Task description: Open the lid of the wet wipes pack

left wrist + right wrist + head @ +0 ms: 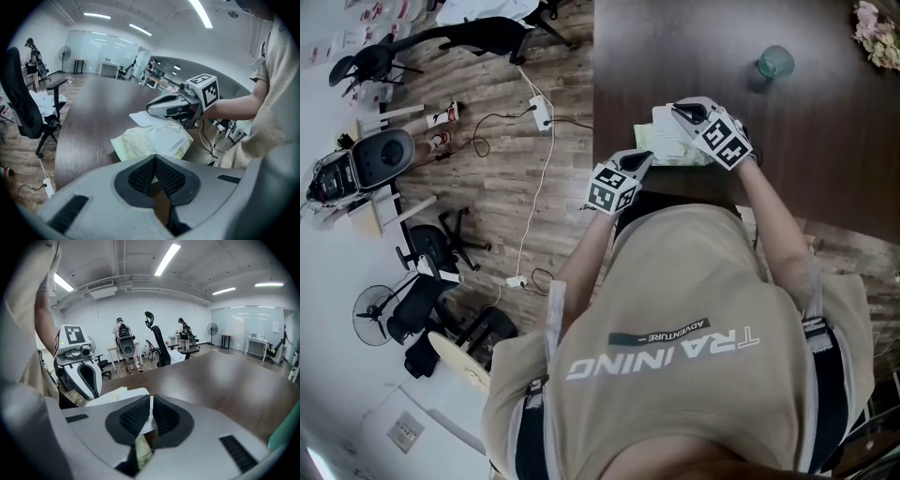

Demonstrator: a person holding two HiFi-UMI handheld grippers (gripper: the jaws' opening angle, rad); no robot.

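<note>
The wet wipes pack (667, 142), pale green with a white lid (168, 138), lies on the dark table (825, 150) near its front edge. My right gripper (686, 114) comes over the pack from the right and is shut on a thin white flap (149, 414) that stands up between its pads. In the left gripper view the same white flap (143, 118) stretches from the pack to the right gripper (151, 108). My left gripper (154, 158) is shut, with its tips at the pack's near edge. I see nothing between its pads.
A teal cup (775, 62) and a bunch of flowers (877, 33) stand at the table's far right. Office chairs (436, 248), a fan (377, 314) and cables (534, 178) are on the wooden floor left of the table. People (123, 341) stand far back.
</note>
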